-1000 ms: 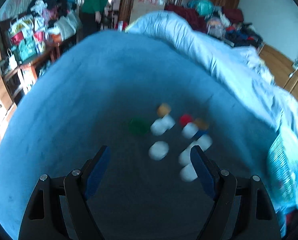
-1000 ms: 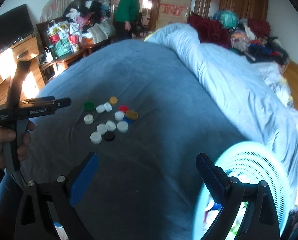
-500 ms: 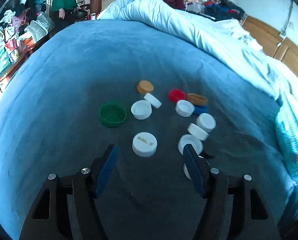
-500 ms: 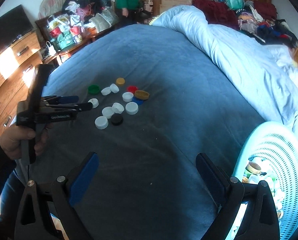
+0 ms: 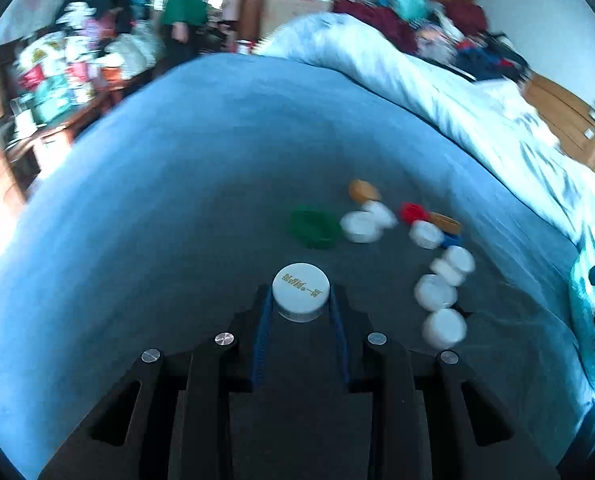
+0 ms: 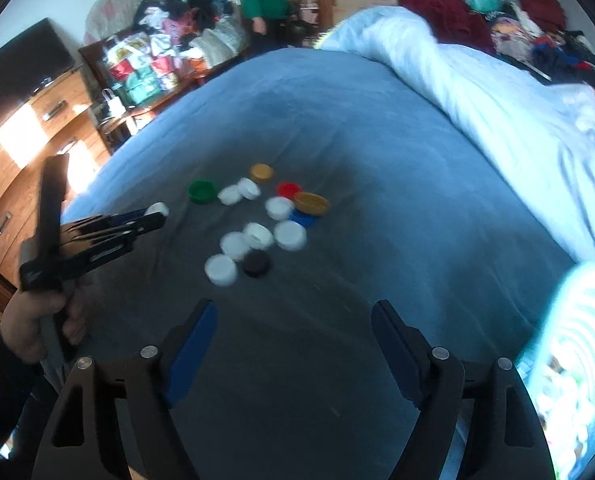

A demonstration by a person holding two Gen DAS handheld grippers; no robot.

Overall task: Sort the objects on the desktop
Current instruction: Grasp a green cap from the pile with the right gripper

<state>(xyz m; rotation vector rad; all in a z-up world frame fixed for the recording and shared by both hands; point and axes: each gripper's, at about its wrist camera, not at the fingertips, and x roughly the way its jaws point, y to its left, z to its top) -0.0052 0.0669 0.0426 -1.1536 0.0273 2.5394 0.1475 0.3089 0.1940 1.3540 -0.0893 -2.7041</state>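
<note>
Left tool (image 5: pixel 301 304) is clamped on a white bottle cap (image 5: pixel 300 294), pads on opposite sides of its rim, just clear of the blue bed sheet (image 5: pixel 157 200). Judged light, stiff and smooth-walled; a rim-to-rim pinch suits it, though a skewed grip could flick it out. The other caps (image 6: pixel 257 220) lie clustered on the sheet nearby. Right tool (image 6: pixel 295 344) hangs above bare sheet, jaws fairly wide and closing, nothing between them. Mesh basket (image 6: pixel 577 340) sits at the right edge.
</note>
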